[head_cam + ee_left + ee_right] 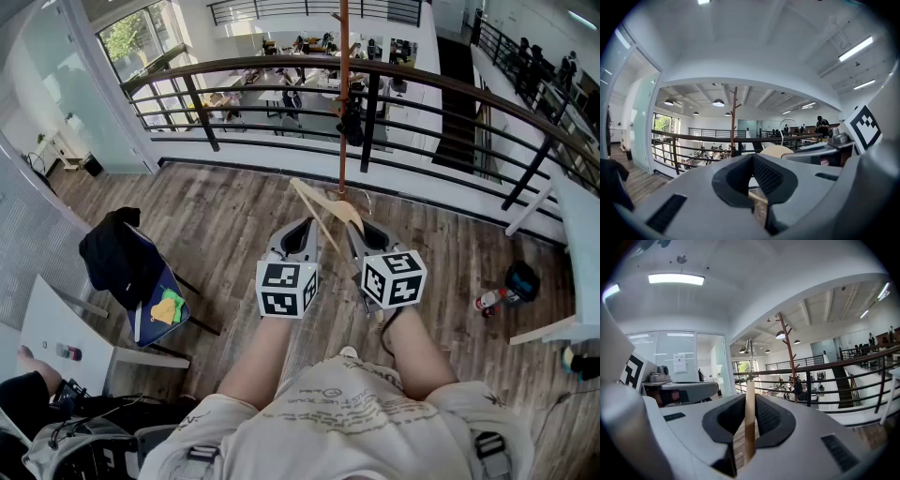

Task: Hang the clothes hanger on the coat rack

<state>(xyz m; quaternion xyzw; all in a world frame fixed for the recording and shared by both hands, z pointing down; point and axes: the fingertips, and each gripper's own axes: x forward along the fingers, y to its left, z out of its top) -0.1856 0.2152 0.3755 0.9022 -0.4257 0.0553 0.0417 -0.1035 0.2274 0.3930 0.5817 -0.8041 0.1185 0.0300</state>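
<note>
A light wooden clothes hanger [323, 211] with a metal hook sticks up between my two grippers. My right gripper [361, 236] is shut on its wooden arm; in the right gripper view the wood [750, 394] stands upright between the pads of that gripper [749, 430], hook on top. My left gripper [302, 232] sits just left of the hanger, jaws together on nothing [751, 180]; the hanger's rounded shoulder [776, 151] shows to its right. The brown coat rack pole [344, 94] rises ahead by the railing, and both gripper views show it with its pegs [733, 119] [787, 357].
A dark metal railing [422, 89] runs across behind the coat rack, with a drop to a lower floor beyond. A chair with a black jacket [120, 253] stands at the left, near a white table [56, 328]. At the right, a bottle [492, 300] lies on the wooden floor.
</note>
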